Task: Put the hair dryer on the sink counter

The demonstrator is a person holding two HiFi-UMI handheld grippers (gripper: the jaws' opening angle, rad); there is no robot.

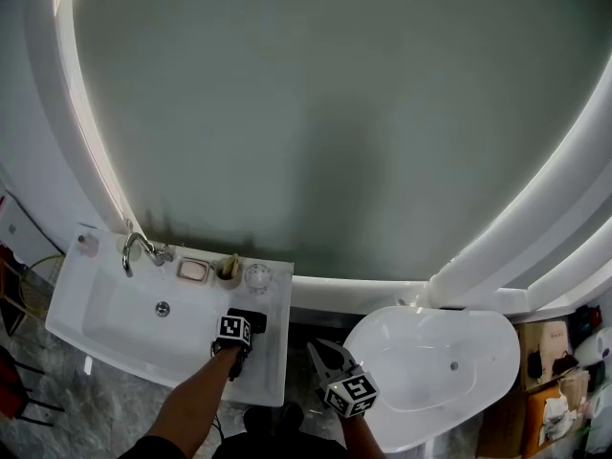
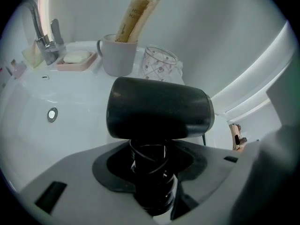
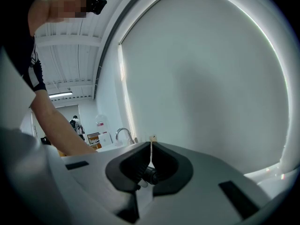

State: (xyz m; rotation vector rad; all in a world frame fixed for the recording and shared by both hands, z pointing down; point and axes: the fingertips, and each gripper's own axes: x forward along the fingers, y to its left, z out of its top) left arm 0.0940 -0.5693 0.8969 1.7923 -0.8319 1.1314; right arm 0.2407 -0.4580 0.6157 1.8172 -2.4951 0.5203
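**Bathroom, left to right.** A glossy white sink counter [image 1: 273,371] with a rectangular basin carries a curved chrome faucet [image 1: 139,250], a pink soap dish [image 1: 193,270], a pale mug [image 1: 229,272] of tubes and a patterned glass tumbler [image 1: 257,276]. The matte black hair dryer [image 2: 159,114] is held over the counter's right end, near the tumbler; contact with the counter cannot be told. Its cord-wound handle is clamped between the jaws of the left gripper [image 2: 151,165], and its cylindrical barrel lies crosswise to them. The right gripper [image 3: 151,146] is closed on nothing, beside an oval white bathtub [image 1: 497,390]. A smooth grey wall [image 1: 335,113] is seen behind.
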